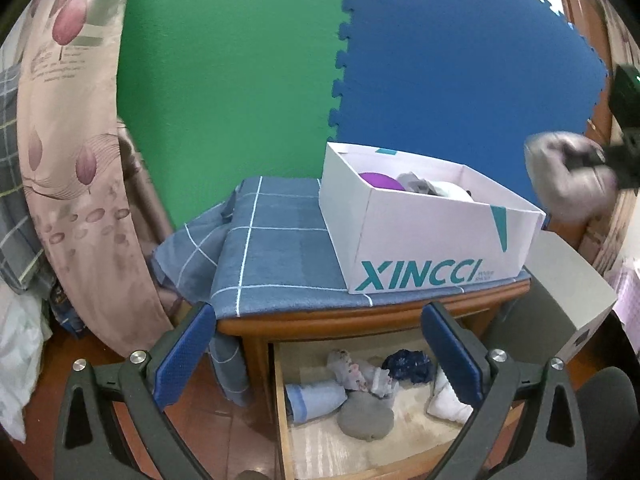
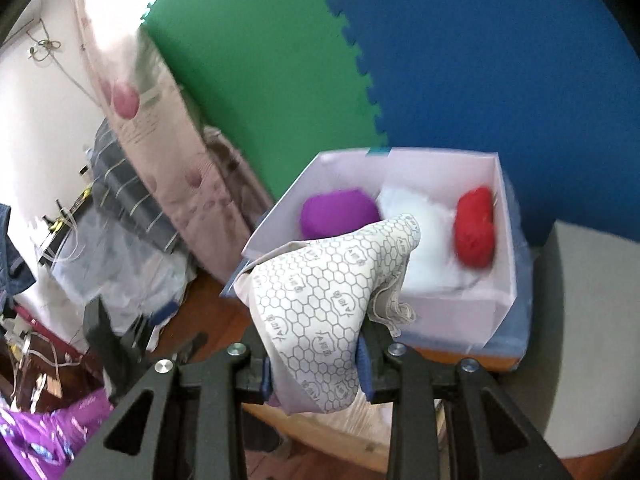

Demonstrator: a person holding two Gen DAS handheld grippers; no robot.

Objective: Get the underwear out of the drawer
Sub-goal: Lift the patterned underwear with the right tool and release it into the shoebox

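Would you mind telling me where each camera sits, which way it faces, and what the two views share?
Left wrist: on the open left gripper, facing down at the open drawer; right gripper blurred at the edge.
Right wrist: on the right gripper, shut on patterned underwear, facing the white box.
Shared: white box, green and blue mats.

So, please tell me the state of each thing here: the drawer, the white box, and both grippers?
drawer: pulled open, several folded garments inside.
white box: no lid, on the cloth-covered cabinet, holds rolled garments.
left gripper: open, empty, above the drawer.
right gripper: shut on the patterned underwear, raised near the box.
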